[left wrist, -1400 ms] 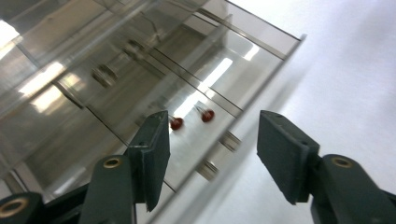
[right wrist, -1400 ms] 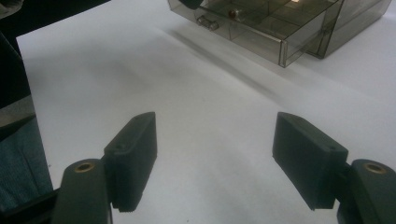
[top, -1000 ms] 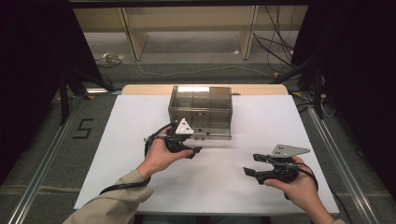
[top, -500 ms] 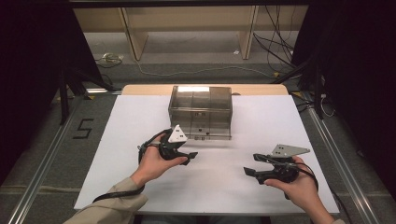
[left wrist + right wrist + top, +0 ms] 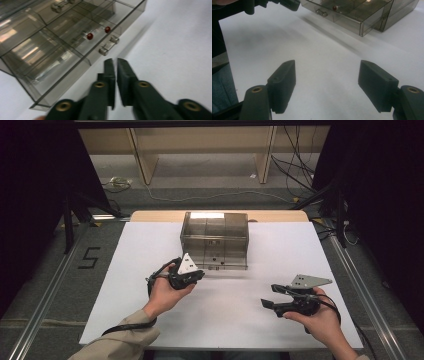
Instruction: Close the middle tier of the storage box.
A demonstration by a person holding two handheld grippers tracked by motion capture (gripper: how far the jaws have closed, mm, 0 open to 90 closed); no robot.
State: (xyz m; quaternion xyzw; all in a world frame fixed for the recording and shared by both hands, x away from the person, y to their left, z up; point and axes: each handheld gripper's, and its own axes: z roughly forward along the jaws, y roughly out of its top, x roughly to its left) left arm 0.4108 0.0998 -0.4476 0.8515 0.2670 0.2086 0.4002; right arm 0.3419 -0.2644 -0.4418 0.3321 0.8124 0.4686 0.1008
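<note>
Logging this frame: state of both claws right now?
Left claw: closed, empty, just short of the drawer handle.
Right claw: open, empty, above the white table.

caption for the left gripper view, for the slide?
Left gripper, jaws nearly shut, just short of the drawer handle on a smoky clear box.

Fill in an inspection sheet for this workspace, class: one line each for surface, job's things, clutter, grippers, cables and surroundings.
Surface: white sheet over a wooden table.
Job's things: smoky clear drawer box at the far middle; bottom drawer pulled out a little, metal handle in front.
Clutter: nothing seen.
Grippers: left gripper near the handle, jaws nearly closed on nothing; right gripper to the right, jaws wide open, empty.
Cables: black cable trails by the left sleeve; loose cables on the floor beyond.
Surroundings: wooden shelving behind, floor mark "5".
</note>
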